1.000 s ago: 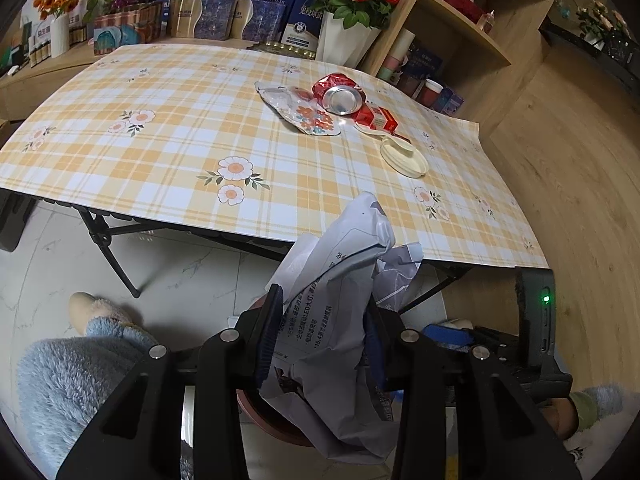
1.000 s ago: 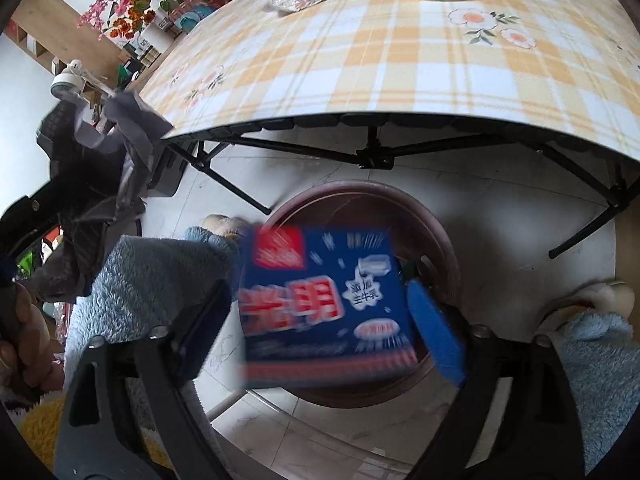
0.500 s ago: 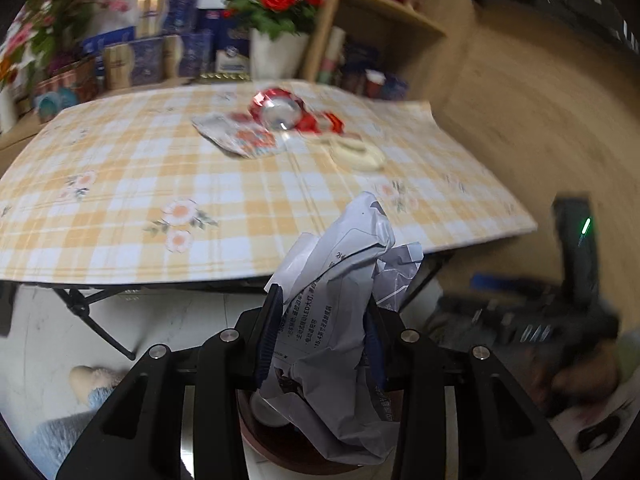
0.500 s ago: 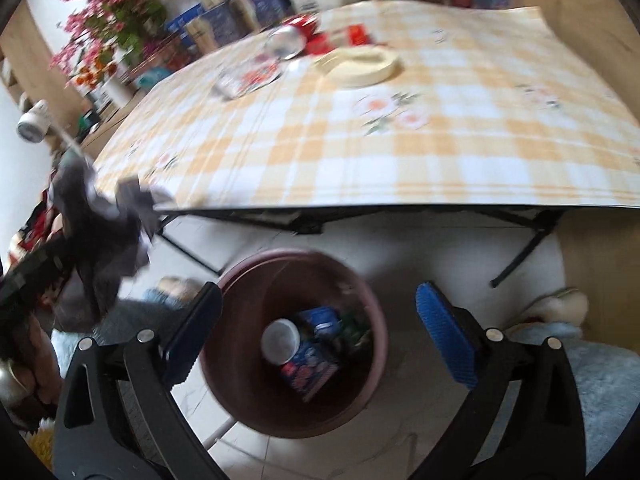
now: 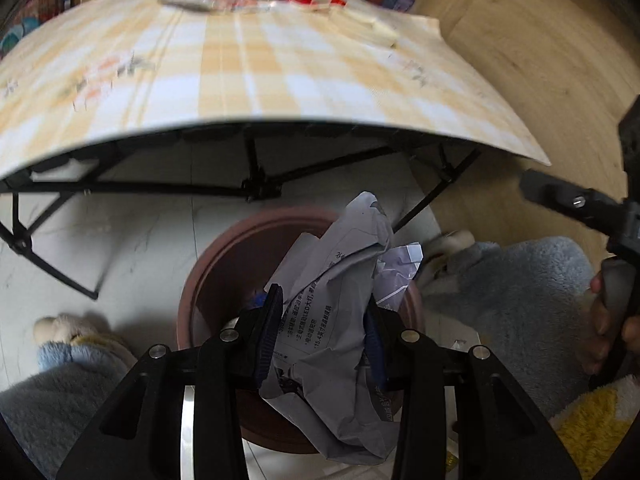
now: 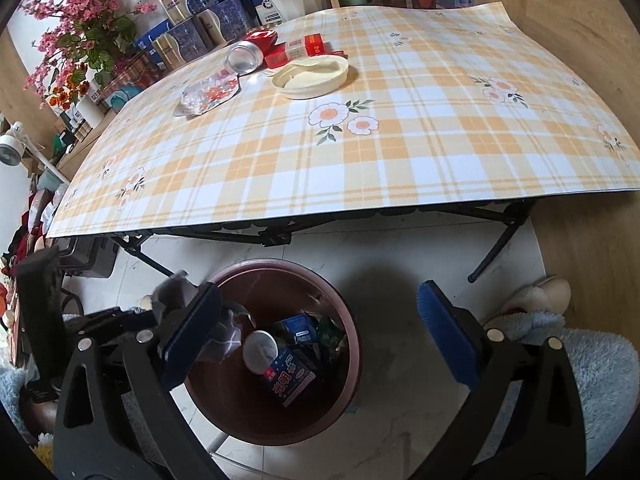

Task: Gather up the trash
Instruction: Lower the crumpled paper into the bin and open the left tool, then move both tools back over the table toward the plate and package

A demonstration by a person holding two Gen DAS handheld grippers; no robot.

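My left gripper [image 5: 324,332] is shut on a crumpled grey plastic mailer bag [image 5: 340,296], held right over the brown round bin [image 5: 224,256] on the floor. In the right wrist view the same grey bag [image 6: 176,292] hangs at the bin's left rim. My right gripper [image 6: 320,336] stands open and empty above the bin [image 6: 352,344]. Inside the bin lie a blue carton [image 6: 290,382], a white cup [image 6: 260,350] and other wrappers. On the checked table [image 6: 400,140] remain a silver can [image 6: 244,58], a red box [image 6: 304,50], a foil wrapper [image 6: 210,94] and a cream lid [image 6: 312,76].
The folding table's black legs [image 6: 496,246] stand just behind the bin. A person's fluffy blue sleeves and slippers [image 6: 540,292] flank the bin on both sides. Boxes, flower pots and shelves [image 6: 192,20] line the far side of the table.
The blue carton left my right gripper and now lies in the bin; that gripper rose and tilted up. My left gripper sank with the grey bag, from table height to just over the bin.
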